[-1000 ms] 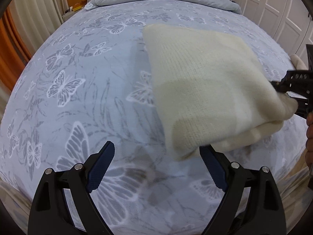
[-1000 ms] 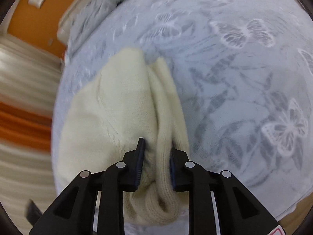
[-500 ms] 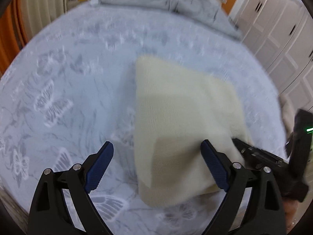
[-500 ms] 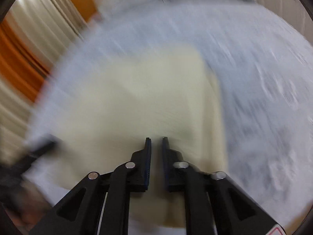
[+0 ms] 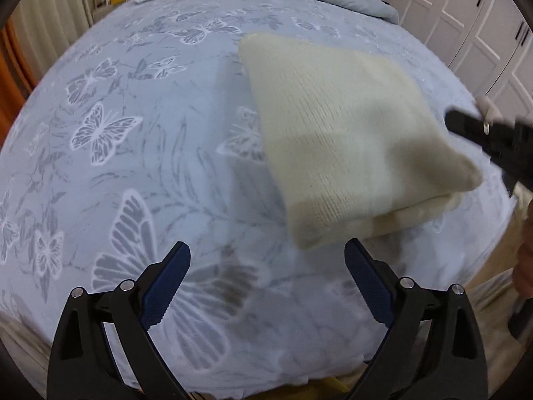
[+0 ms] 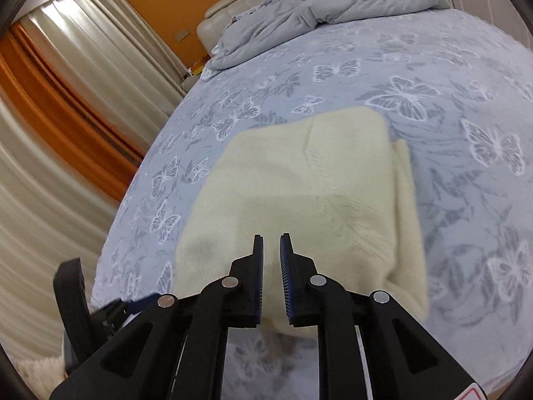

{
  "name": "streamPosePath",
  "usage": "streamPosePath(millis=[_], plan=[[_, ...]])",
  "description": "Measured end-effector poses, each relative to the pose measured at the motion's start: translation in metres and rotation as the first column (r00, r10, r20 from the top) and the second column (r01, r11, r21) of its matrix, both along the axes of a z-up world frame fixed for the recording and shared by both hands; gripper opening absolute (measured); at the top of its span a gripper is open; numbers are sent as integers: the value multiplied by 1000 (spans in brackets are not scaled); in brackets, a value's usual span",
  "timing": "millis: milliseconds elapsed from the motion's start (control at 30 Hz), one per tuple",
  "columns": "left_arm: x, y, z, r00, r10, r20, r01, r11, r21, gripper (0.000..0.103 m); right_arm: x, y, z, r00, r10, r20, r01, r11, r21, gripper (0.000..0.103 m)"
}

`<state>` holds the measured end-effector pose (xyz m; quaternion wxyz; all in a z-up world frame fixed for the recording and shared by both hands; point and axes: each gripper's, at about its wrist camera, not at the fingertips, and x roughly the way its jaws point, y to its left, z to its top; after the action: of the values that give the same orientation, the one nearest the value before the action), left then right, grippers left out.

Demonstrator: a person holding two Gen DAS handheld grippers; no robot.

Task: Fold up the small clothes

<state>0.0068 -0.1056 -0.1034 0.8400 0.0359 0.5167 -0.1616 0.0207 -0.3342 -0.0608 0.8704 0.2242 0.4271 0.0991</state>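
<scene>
The cream knit garment (image 5: 349,140) lies folded into a compact, roughly square bundle on the butterfly-print bedspread (image 5: 133,153), toward the near edge of the bed. A second ago the right gripper (image 6: 271,256) was clamped on a bunched fold at the garment's near edge; now its fingers stand a narrow gap apart with nothing between them, just above and short of that edge, so the fold has been let go and laid down. That suggests the folding is essentially finished (a strip of a lower layer still peeks out along the right side in the right wrist view).

The bundle has little long axis left; its slightly longer run goes from the near bed edge toward the crumpled grey duvet (image 6: 319,3) at the headboard, with one corner pointing that way in the left wrist view.

The left gripper (image 5: 266,280) hovers over bare bedspread beside the garment's near corner, fingers spread wide and holding nothing, as it was a second ago.
</scene>
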Motion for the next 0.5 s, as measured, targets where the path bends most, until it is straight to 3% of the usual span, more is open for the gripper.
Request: streamPosePath(millis=[33, 100, 133, 167, 200, 233, 267, 300, 400, 433, 500], plan=[[2, -6, -1, 1000, 4, 25, -4, 1000, 6, 90, 3, 0, 0, 1000, 9, -5, -9, 1000, 21, 14], [12, -13, -5, 998, 19, 53, -23, 997, 77, 62, 0, -3, -7, 1000, -6, -16, 6, 1000, 1, 14], [18, -10, -7, 999, 30, 32, -32, 998, 60, 60, 4, -4, -12, 999, -30, -44, 28, 998, -53, 11], [23, -4, -9, 998, 61, 5, -61, 998, 31, 58, 8, -10, -25, 994, -66, -87, 56, 992, -113, 0], [27, 5, -13, 994, 104, -15, -104, 994, 31, 59, 9, -17, -39, 980, -123, -158, 91, 976, -199, 0], [28, 10, -17, 993, 117, -27, -116, 992, 38, 59, 7, -24, -54, 965, -148, -216, 98, 969, -228, 0], [28, 14, -26, 991, 122, -54, -120, 992, 36, 59, 4, -32, -59, 957, -155, -245, 116, 979, -167, 0], [27, 15, -30, 990, 128, -62, -126, 991, 34, 60, 3, -34, -59, 957, -152, -246, 120, 982, -143, 0], [22, 7, -24, 992, 126, -14, -125, 989, 74, 64, 2, -26, -49, 965, -150, -213, 112, 977, -184, 0], [22, 6, -21, 993, 120, -9, -119, 990, 75, 65, 1, -23, -40, 972, -156, -177, 124, 975, -182, 5], [17, 7, -15, 994, 106, -1, -106, 992, 65, 68, -1, -12, -10, 993, -116, -21, 111, 979, -169, 9]])
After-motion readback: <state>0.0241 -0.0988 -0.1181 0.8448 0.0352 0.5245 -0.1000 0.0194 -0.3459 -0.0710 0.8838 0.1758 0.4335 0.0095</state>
